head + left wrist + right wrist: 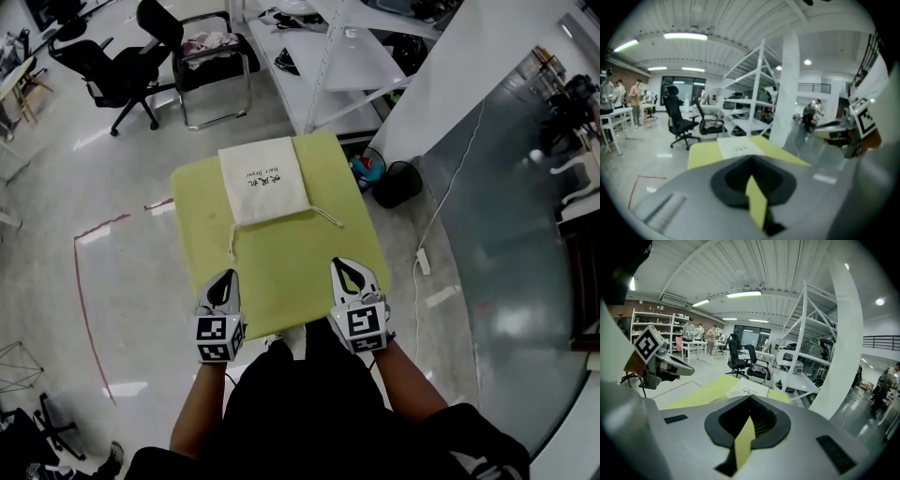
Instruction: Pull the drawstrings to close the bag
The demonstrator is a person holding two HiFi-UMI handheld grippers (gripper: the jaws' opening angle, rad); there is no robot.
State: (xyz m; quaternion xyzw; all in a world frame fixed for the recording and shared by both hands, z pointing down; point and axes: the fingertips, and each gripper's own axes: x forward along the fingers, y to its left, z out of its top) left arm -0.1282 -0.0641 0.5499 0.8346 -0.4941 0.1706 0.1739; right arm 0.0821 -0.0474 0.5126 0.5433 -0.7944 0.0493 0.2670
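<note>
A cream drawstring bag point(262, 179) lies flat on the far half of the yellow-green table point(281, 272), its mouth toward me. Its two thin drawstrings trail out at the near corners: the left cord point(232, 240) and the right cord point(327, 217). My left gripper point(223, 278) hovers shut over the table's near edge, short of the left cord. My right gripper point(348, 266) is shut too, near the front right, short of the right cord. Nothing is held. The bag point(739, 148) point(749, 390) shows beyond each gripper's closed jaws.
Black office chairs point(112, 66) and a metal-framed seat point(214, 58) stand on the floor beyond the table. White shelving point(328, 47) stands at the back right, with a black bin point(398, 182) beside the table's right corner. People stand at distant benches point(696, 333).
</note>
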